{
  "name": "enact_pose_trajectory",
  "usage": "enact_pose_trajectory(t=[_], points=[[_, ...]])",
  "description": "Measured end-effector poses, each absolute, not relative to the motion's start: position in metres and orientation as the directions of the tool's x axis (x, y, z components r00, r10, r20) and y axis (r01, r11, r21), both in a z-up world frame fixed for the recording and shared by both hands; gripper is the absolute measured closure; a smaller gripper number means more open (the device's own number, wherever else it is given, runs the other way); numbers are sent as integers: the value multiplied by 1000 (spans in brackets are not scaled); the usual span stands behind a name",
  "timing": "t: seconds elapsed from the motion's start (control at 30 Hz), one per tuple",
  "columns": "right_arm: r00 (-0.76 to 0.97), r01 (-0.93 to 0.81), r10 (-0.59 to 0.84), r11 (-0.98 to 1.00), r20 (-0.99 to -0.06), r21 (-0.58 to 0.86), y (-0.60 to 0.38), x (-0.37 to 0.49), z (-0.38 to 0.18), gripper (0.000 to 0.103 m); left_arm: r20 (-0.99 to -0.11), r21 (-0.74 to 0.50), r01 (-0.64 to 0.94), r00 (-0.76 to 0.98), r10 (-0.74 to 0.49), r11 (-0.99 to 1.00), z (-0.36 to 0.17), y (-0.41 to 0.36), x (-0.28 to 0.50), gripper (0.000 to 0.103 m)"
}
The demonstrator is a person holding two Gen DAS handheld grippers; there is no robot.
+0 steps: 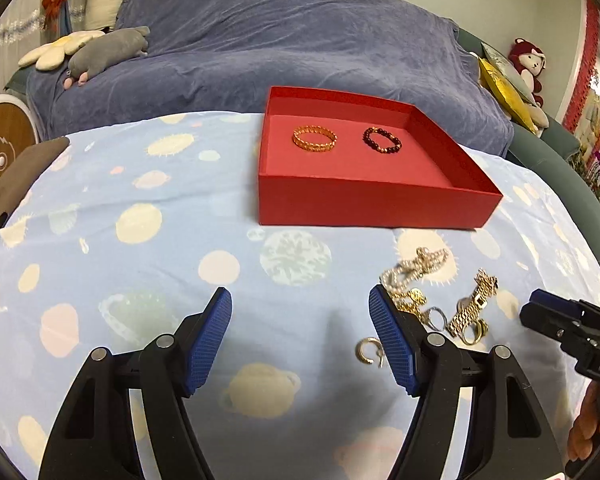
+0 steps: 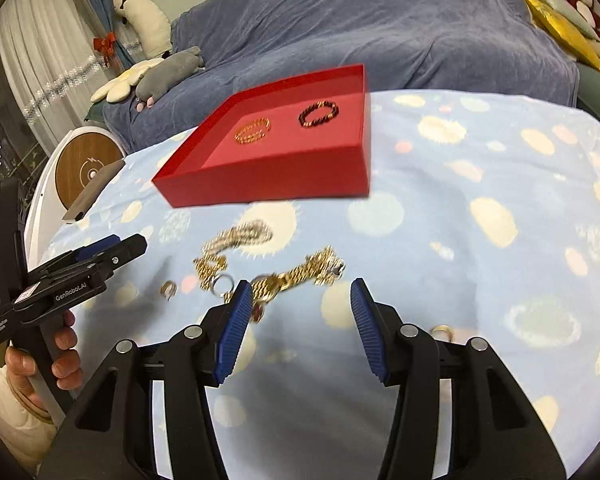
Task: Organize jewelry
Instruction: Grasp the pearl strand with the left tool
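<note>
Two pieces already lie inside the red box [image 1: 380,200]: a gold bracelet [image 1: 315,139] and, just beside it, a dark beaded bracelet [image 1: 382,141], so I judge the sorting begun but well short of done. On the bench in front of the box a loose pile is left: a pale chain [image 1: 414,270], a gold watch band [image 1: 474,304] and some small rings [image 1: 369,350]. The left gripper [image 1: 300,336] and the right gripper [image 2: 296,320] both have their fingers spread apart and hold nothing, near that pile.
</note>
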State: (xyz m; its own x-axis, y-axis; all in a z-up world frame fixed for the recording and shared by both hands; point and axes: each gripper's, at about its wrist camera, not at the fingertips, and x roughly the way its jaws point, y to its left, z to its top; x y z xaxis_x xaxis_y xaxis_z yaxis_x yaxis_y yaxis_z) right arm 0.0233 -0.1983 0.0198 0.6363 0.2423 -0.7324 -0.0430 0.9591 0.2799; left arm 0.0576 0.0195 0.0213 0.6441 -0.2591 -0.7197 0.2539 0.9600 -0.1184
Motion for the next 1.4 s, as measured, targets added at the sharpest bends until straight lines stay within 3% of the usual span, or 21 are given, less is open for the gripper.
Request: enact_pose_trajectory(t=[0.27, 0.57, 0.9, 1.1, 1.27, 1.33, 1.4], points=[[610, -71, 286, 949, -740, 307, -167, 23, 2, 54, -699, -97, 247, 672, -243, 964, 14, 15, 41, 35], [628, -27, 272, 944, -729, 329, -174, 36, -1, 54, -711, -159, 242, 645, -281, 957, 10, 20, 46, 35], [643, 18, 249, 940, -724, 339, -198, 23, 2, 54, -741, -178, 392, 550, -385, 903, 18, -34, 76, 35], [643, 26, 250, 938, -724, 346, -206, 21, 1, 54, -779, -150, 422, 506, -370, 894, 4, -64, 98, 36], [644, 18, 248, 941, -724, 339, -203, 20, 1, 54, -783, -122, 438, 509, -358, 891, -1, -73, 102, 56], [644, 16, 248, 941, -724, 337, -202, 21, 1, 54, -781, -119, 446, 509, -361, 887, -1, -71, 101, 81], [642, 14, 251, 941, -724, 339, -202, 21, 1, 54, -780, -128, 441, 508, -365, 888, -1, -67, 101, 88]])
